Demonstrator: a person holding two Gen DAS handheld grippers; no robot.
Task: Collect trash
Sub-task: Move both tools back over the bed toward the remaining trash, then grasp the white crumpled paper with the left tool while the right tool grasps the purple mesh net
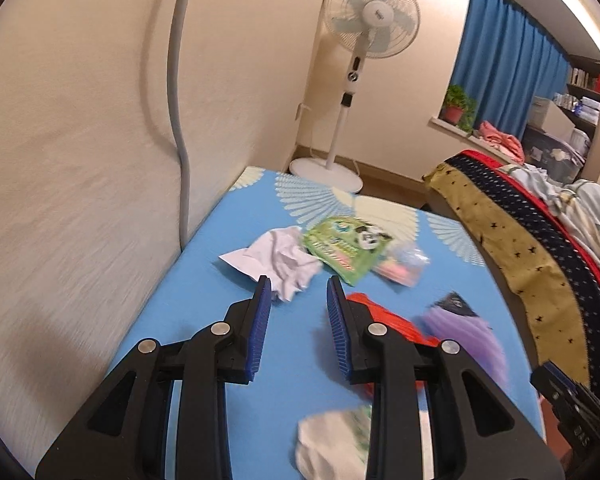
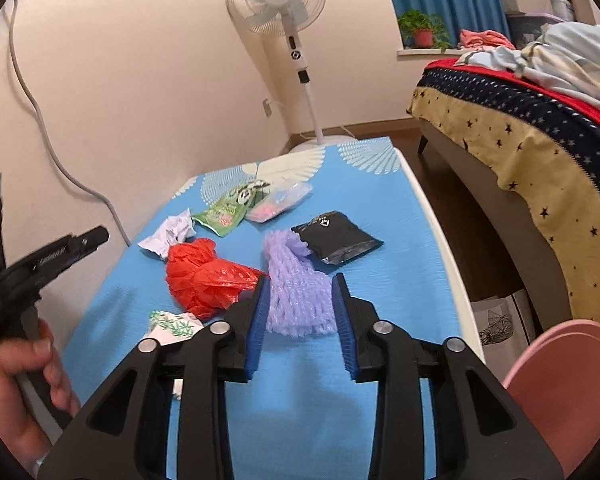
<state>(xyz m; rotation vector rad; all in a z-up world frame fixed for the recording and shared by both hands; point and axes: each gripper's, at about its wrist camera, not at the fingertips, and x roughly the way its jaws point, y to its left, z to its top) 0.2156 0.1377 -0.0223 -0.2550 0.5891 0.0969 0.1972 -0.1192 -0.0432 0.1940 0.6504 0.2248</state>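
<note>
Trash lies on a blue-covered table [image 2: 380,208]. My left gripper [image 1: 299,286] is open and empty above the table, just short of crumpled white paper [image 1: 278,260], with a green snack packet [image 1: 342,246] and a pink clear wrapper [image 1: 400,266] beyond. A red plastic bag [image 1: 396,326] lies under its right finger. My right gripper [image 2: 300,284] is open, its fingers on either side of a purple foam net [image 2: 296,284]. Near it lie the red bag [image 2: 204,276], a black pouch [image 2: 336,236] and a leaf-print tissue [image 2: 172,326].
A wall with a grey cable [image 1: 176,92] runs along the table's left side. A white standing fan [image 2: 280,4] stands behind the table. A bed with star-print cloth [image 2: 540,148] is to the right. A pink bin rim [image 2: 564,384] shows at the lower right.
</note>
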